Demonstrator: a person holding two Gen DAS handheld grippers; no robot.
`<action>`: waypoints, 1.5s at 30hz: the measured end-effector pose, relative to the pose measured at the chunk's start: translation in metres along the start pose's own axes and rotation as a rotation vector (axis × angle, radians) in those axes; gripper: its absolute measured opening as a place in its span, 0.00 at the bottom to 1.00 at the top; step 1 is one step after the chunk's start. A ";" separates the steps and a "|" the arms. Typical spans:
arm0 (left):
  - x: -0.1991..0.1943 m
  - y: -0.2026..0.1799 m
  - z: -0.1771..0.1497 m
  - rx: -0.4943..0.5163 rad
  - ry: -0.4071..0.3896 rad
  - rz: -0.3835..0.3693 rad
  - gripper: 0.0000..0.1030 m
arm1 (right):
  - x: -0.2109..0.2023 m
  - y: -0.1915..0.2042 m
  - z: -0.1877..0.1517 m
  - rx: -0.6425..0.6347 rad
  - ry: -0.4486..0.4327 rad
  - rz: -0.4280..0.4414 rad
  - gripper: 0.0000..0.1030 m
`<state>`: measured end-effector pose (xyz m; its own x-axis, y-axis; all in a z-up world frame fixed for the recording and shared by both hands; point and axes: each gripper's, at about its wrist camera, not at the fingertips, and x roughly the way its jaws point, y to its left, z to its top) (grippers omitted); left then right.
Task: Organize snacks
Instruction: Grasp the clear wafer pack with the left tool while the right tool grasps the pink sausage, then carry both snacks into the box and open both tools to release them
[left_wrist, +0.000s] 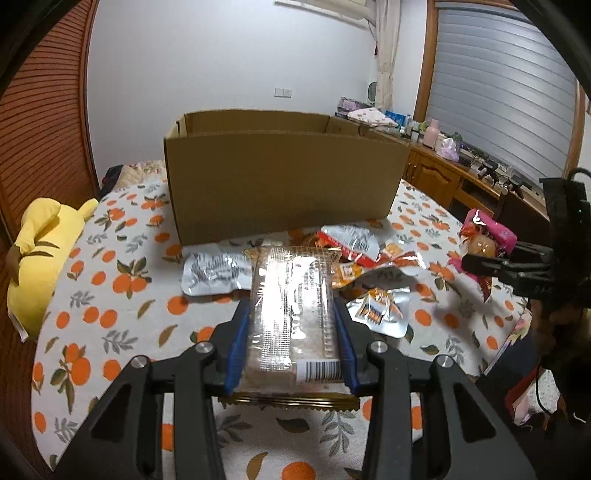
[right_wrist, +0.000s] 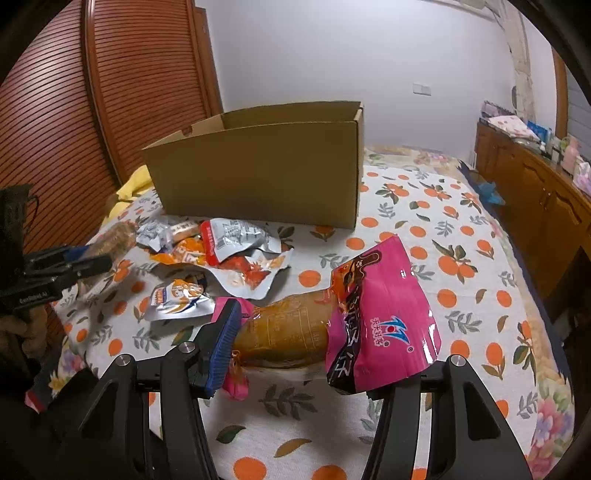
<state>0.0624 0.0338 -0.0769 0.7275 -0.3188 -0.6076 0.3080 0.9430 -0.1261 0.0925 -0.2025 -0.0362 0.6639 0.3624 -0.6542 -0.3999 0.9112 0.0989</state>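
On the bed (left_wrist: 110, 258), which wears a cover printed with oranges, stands a large open cardboard box (left_wrist: 280, 184), its top flaps folded out of the way. Its inside is hidden from both cameras, so I cannot say what it already holds. Just in front of the box lies a loose pile of snack packets (right_wrist: 229, 254), silver, red and orange, some overlapping each other. A yellow plush toy (left_wrist: 40, 251) rests at the left edge of the bed, well apart from the work.

The step in hand seems to be the carrying step: both grippers have a snack and neither has reached the box. The left gripper (left_wrist: 291, 328) holds a clear cracker pack (left_wrist: 291, 295) between its blue-padded fingers (left_wrist: 236, 339), closed narrow on its two long sides; the pack points toward the box and hangs above the cover, near the pile. The right gripper (right_wrist: 288, 332) grips a pink pouch (right_wrist: 380, 317) with a brownish transparent part. Only its left finger (right_wrist: 221, 339) shows, pressed on the pouch; the other is covered by the pink foil, but the pouch is lifted off the cover, so I judge it is clamped.

The next move probably calls for raising each pack over the near wall of the box, which is tall, then opening the fingers above the inside. The floppy pouch may catch on the rim.
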 end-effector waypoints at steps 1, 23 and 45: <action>-0.002 0.000 0.002 0.001 -0.006 0.001 0.39 | 0.000 0.001 0.001 -0.003 -0.001 0.000 0.54; -0.015 0.014 0.057 0.019 -0.091 0.028 0.39 | -0.003 0.015 0.045 -0.076 -0.044 0.007 0.55; 0.012 0.021 0.139 0.079 -0.137 0.059 0.39 | 0.024 0.038 0.135 -0.171 -0.092 0.036 0.55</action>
<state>0.1629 0.0366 0.0224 0.8209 -0.2781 -0.4988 0.3054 0.9518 -0.0280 0.1779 -0.1330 0.0531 0.6991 0.4182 -0.5800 -0.5212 0.8533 -0.0129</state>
